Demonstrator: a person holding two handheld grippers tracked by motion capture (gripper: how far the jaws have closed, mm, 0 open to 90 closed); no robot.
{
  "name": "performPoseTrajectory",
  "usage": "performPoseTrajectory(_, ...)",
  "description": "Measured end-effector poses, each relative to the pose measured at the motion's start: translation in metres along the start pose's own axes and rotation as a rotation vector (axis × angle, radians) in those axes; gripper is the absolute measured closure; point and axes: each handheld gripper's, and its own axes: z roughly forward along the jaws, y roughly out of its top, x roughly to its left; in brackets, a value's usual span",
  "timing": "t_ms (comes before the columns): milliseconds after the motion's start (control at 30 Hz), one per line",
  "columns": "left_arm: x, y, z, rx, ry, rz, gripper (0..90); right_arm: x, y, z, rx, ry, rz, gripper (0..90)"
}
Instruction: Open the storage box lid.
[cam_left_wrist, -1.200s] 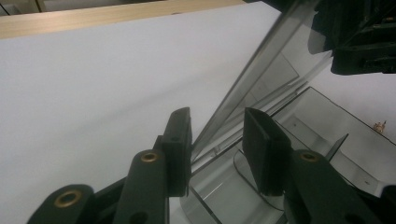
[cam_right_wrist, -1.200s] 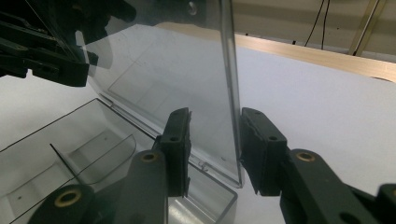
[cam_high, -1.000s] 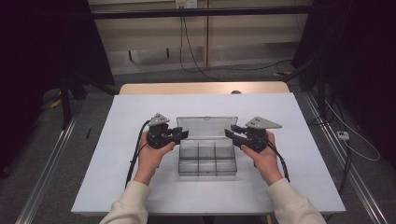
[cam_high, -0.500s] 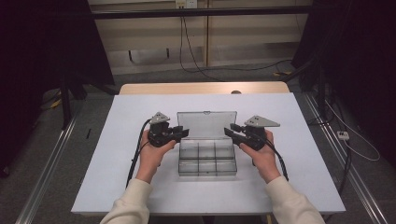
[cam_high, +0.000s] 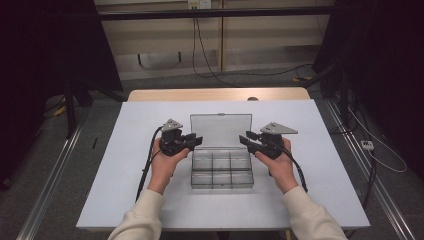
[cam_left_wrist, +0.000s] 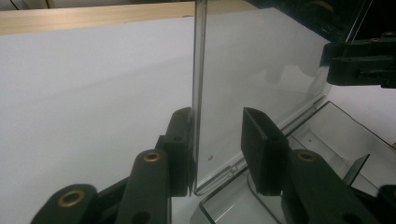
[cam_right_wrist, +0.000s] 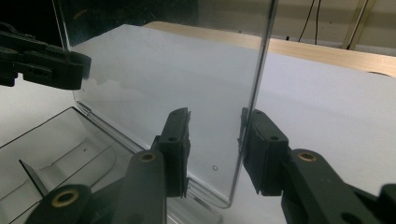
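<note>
Nothing has visibly shifted since the earlier high-view frames: both hands and the box sit where they were.

High view: clear compartment box (cam_high: 221, 167) lies mid-counter (cam_high: 125, 200), empty, its lid (cam_high: 220, 129) swung up and standing at the far side. Left tongs (cam_high: 195, 140) and right tongs (cam_high: 246, 139) come in from opposite ends, each at a lower corner of the lid near the hinge. Holding both ends presumably keeps the lid from twisting while it is swung.

Left gripper view: lid edge (cam_left_wrist: 200, 70) stands upright between the jaws. One pad (cam_left_wrist: 180, 149) lies against the edge, the other (cam_left_wrist: 259, 149) stands off with a clear gap, so these tongs are open around the lid, not clamped.

Right gripper view: lid edge (cam_right_wrist: 254, 88) sits just at the right-hand pad (cam_right_wrist: 261, 151); the other pad (cam_right_wrist: 176, 149) is well apart. Open likewise, bracketing rather than gripping. Compartment dividers (cam_right_wrist: 32, 179) show below, empty.
</note>
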Motion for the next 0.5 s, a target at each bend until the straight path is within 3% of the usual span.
performPoseTrajectory(500, 0.0041, -0.0007, 0.0064, -0.01, 0.002, -0.029, 64.6, -0.0042, -0.0014, 0.009, 0.013, -0.004, 0.016, 62.0)
